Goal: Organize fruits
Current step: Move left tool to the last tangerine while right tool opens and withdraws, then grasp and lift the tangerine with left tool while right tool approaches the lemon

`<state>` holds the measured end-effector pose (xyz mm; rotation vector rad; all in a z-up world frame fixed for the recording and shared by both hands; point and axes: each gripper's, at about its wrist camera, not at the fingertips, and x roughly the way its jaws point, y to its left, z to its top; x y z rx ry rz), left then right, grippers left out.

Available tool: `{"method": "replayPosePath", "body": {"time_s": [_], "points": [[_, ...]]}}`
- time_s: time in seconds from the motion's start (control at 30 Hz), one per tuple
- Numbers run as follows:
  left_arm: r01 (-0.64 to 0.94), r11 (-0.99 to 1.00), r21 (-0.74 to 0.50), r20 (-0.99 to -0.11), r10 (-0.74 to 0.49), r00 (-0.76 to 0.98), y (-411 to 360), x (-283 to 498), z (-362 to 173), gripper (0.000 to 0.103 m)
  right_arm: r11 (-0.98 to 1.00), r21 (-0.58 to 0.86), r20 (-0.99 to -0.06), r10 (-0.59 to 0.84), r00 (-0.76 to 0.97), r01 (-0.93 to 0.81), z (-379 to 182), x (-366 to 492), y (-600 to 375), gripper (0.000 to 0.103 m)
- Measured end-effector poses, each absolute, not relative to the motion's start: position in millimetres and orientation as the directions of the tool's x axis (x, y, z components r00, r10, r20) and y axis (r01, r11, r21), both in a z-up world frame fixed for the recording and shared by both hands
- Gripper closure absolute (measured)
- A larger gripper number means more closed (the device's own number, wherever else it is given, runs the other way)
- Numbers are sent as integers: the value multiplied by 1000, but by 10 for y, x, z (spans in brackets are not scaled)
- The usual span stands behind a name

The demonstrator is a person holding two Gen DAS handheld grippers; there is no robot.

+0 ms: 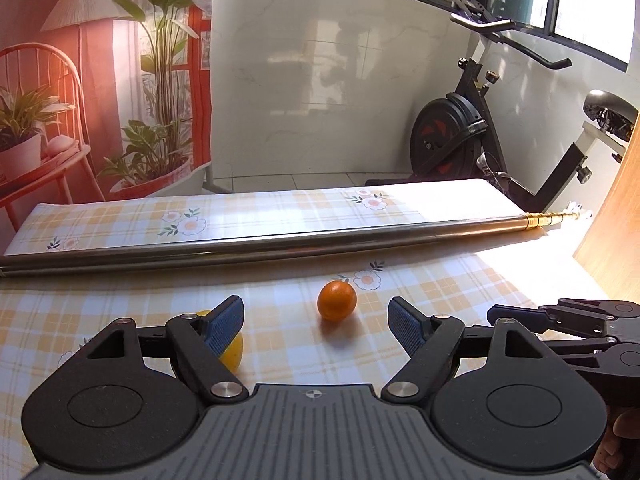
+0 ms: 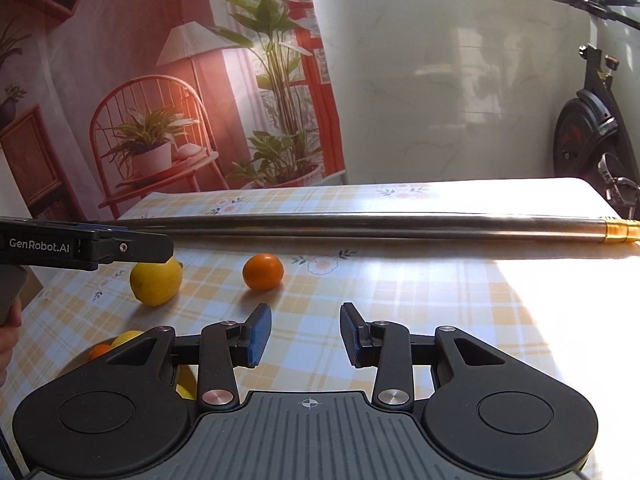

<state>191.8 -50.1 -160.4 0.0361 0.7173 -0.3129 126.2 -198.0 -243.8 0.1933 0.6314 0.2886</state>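
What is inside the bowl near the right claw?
The bowl holds an orange fruit and yellow fruit. The right claw covers most of the bowl, so the rest stays hidden.

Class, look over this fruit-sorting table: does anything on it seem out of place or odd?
Yes. A long metal pole with a brass-coloured tip lies across the checked tablecloth behind the loose lemon and orange. It is no fruit. Nothing looks spilled or damaged.

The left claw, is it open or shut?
Open: the left claw has blue pads wide apart, holding nothing.
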Motion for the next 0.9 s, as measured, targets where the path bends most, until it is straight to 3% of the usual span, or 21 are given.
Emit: {"method": "replayPosePath", "body": {"time_s": [0.37, 0.6, 0.9], "points": [[334, 936, -112, -731, -305, 610, -746, 2475, -2021, 29, 934, 319, -567, 326, 757, -163, -2669, 1355, -2102, 68], [365, 927, -89, -750, -304, 588, -835, 2638, -2160, 45, 931, 341, -597, 323, 735, -132, -2840, 1388, -2167, 68], [353, 929, -108, -787, -297, 541, -837, 2806, -2242, 54, 927, 356, -601, 326, 730, -121, -2897, 1409, -2198, 68]]}}
